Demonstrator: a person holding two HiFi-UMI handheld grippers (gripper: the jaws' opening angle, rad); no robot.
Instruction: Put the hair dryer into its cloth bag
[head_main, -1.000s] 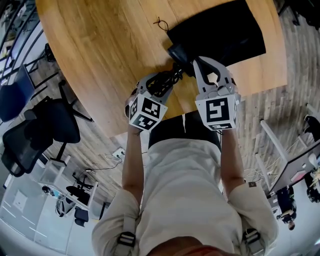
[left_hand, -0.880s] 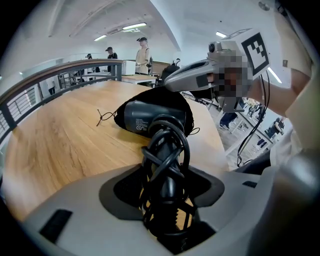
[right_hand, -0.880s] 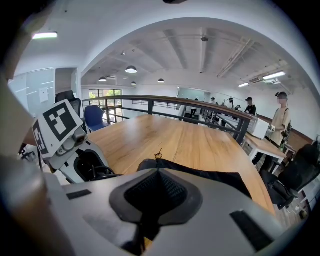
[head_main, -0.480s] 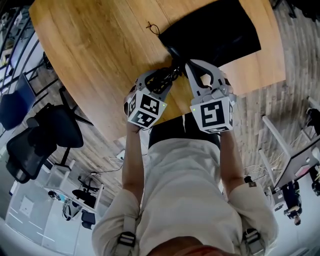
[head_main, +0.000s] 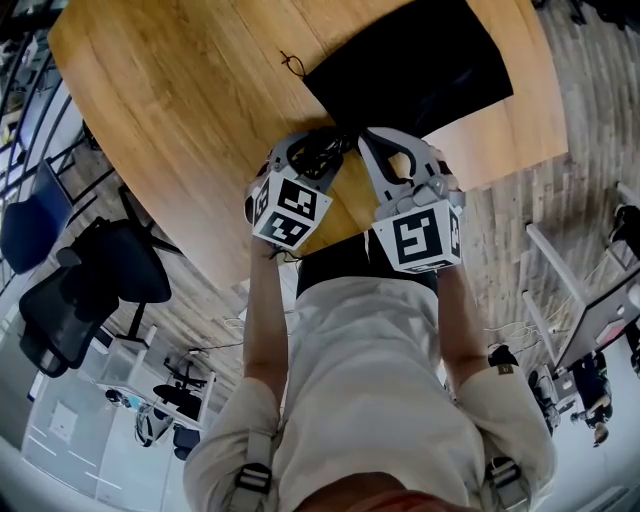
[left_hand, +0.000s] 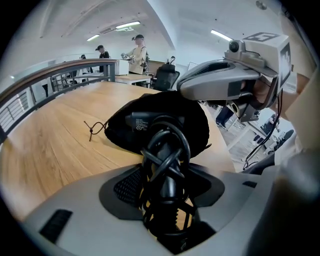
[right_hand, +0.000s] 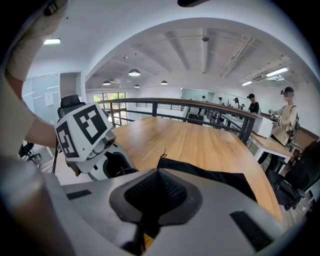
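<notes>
The hair dryer has slid deeper into the cloth bag, and its head now sits inside the mouth. The left gripper stays clamped on the cord-wrapped handle, which is outside the bag. The right gripper pinches the bag's edge, so the task looks about half done.

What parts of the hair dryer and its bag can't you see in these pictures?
1. Hair dryer, front end: in the left gripper view it vanishes into the black cloth bag; how deep is unclear.
2. Hair dryer, head view: almost wholly covered by the left hand-held gripper and right hand-held gripper.
3. Bag's near edge, right gripper view: behind the jaws.
4. Label print on the dryer: too small to read.
</notes>
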